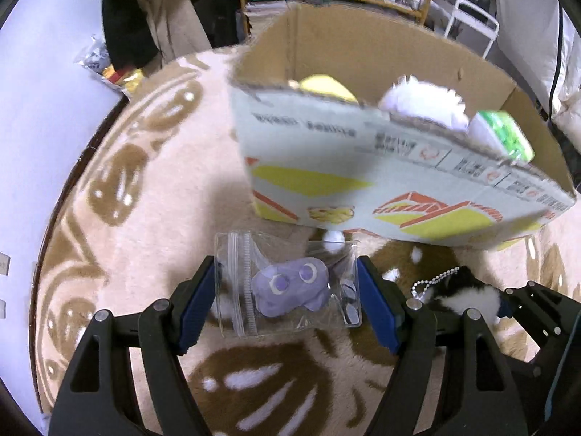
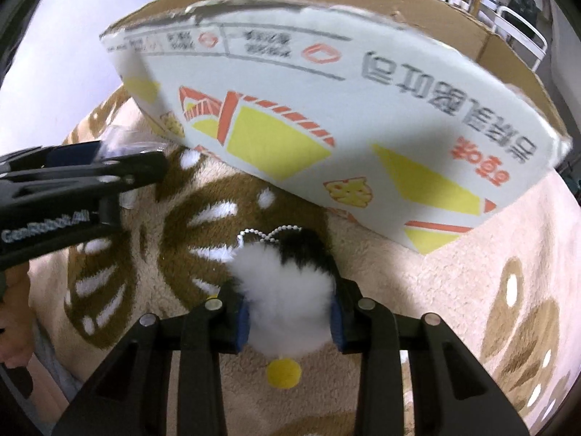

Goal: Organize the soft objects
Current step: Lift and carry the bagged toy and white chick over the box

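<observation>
Pinching done both sides: bag (image 1: 287, 287) gripped by left tongs (image 1: 285, 307), plush (image 2: 290, 305) by right tongs (image 2: 290, 318), staged near box (image 1: 363, 167) for loading.

left hand-held gripper (image 1: 285, 303) half-spread and gripping, angled steeply down; right hand-held gripper (image 2: 290, 314) clamped tight, also angled down.

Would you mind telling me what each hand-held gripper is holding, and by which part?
Left hand-held gripper: clear zip bag with purple plush, by its two side edges. Right hand-held gripper: black-and-white fluffy keychain, around its white body.
</observation>
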Demonstrator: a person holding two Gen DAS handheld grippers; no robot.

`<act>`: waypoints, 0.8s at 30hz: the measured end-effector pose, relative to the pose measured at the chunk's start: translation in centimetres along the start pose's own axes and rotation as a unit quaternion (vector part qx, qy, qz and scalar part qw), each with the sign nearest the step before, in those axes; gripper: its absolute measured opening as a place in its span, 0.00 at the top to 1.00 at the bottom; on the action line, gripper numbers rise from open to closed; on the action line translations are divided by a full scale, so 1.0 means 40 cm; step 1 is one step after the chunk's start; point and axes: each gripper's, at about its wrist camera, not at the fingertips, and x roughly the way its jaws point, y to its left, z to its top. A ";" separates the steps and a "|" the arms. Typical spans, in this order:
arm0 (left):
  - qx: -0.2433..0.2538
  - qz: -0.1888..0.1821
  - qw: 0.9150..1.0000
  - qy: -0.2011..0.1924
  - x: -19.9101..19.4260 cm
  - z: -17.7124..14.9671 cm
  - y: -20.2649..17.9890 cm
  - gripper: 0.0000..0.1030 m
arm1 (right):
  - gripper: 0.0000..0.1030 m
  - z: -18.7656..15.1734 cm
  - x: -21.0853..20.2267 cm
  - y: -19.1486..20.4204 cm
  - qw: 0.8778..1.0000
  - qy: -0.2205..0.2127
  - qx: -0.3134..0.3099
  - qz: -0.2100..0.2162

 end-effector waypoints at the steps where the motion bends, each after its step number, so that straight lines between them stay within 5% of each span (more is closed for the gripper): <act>1: -0.001 -0.001 1.000 -0.009 -0.021 -0.002 0.006 0.28 | 0.65 -0.001 -0.010 -0.005 1.000 -0.004 0.007 0.003; 8: 0.002 -0.008 0.996 -0.087 -0.145 -0.008 0.004 0.28 | 0.65 -0.006 -0.118 -0.030 0.997 -0.072 0.032 0.023; 15: 0.012 -0.009 0.984 -0.178 -0.244 0.027 -0.026 0.28 | 0.65 0.028 -0.236 -0.059 0.988 -0.143 0.041 0.038; 24: 0.064 0.001 0.972 -0.226 -0.276 0.107 -0.079 0.28 | 0.65 0.131 -0.367 -0.082 0.975 -0.217 0.034 0.035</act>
